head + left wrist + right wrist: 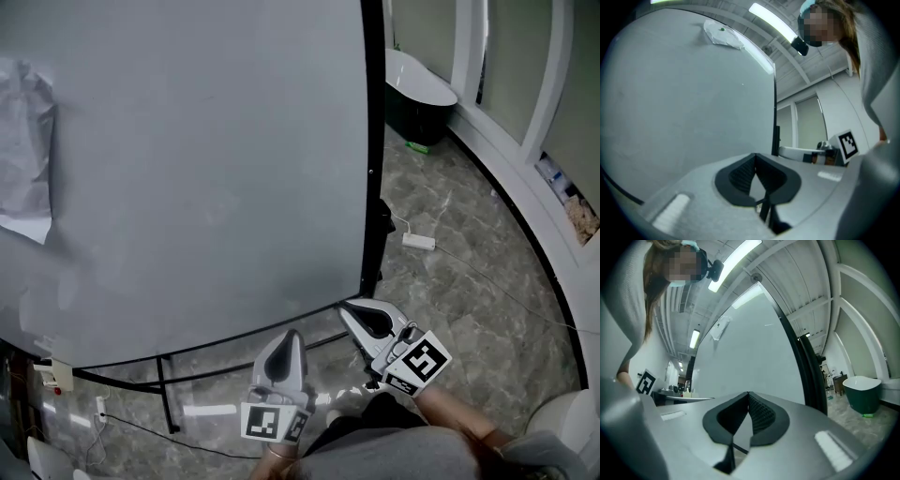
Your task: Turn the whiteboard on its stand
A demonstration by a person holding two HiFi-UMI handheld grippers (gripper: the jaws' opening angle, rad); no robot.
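Three cameras, all close to one big whiteboard [187, 169]

The head view looks steeply down from high up, over the board's face, the floor [469, 281] and both tools. The left gripper [289, 339] view sits low and near, looking up along its own jaws at the board's face. The right gripper [352, 309] view sits low by the board's dark side edge, looking up too. All three see the board. The head view and the right gripper view both see the tub [417, 94].
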